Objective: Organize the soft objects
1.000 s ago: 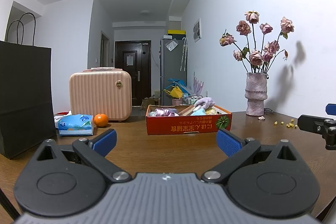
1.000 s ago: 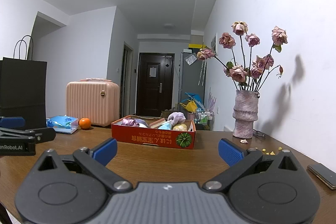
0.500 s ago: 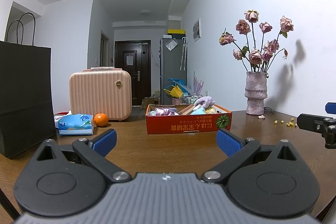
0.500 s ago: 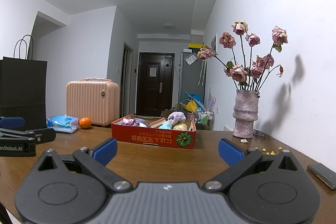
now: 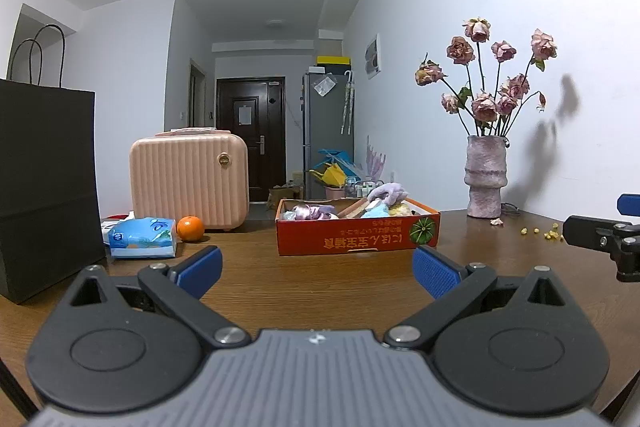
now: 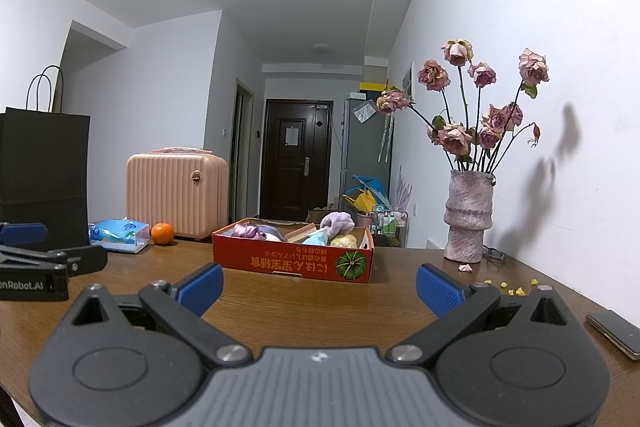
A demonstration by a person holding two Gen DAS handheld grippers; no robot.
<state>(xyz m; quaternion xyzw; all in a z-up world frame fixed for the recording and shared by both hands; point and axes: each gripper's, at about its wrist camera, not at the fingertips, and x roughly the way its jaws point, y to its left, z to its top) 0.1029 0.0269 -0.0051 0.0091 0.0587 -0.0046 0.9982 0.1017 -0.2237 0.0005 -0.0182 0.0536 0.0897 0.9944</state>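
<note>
Here, the soft objects lie together inside a shallow red cardboard box (image 5: 357, 233) printed with a green pumpkin, which stands on the brown wooden table (image 5: 320, 279) and serves as the landmark. A lilac plush toy (image 5: 387, 191) sticks up above the box's far right rim; a shiny purple cloth bundle (image 5: 310, 211) sits toward the box's left end, and a pale blue soft piece (image 6: 316, 237) and a yellow fuzzy lump (image 6: 343, 240) lie between them. What each one is cannot be told exactly.

The left gripper (image 5: 318, 267) and the right gripper (image 6: 319, 281) hover on the near side of the box, well apart from it, each with its blue-padded fingers spread wide and nothing between them.

These things will likely be light and limp: they should squash under the pads, sag when lifted, and perhaps snag a neighbour. The plush offers the easiest hold, at the bulge raised above the rim; the satin bundle looks slippery and would want a pinch deep into a fold.

Since the soft pieces already rest in the box, the scene fits either a heap awaiting sorting or a finished gathering.

Left of the box stand an orange (image 5: 190, 228), a blue tissue pack (image 5: 142, 237) and a pink ribbed case (image 5: 188, 183); right of it, a mauve vase of dried roses (image 5: 485, 183).
</note>
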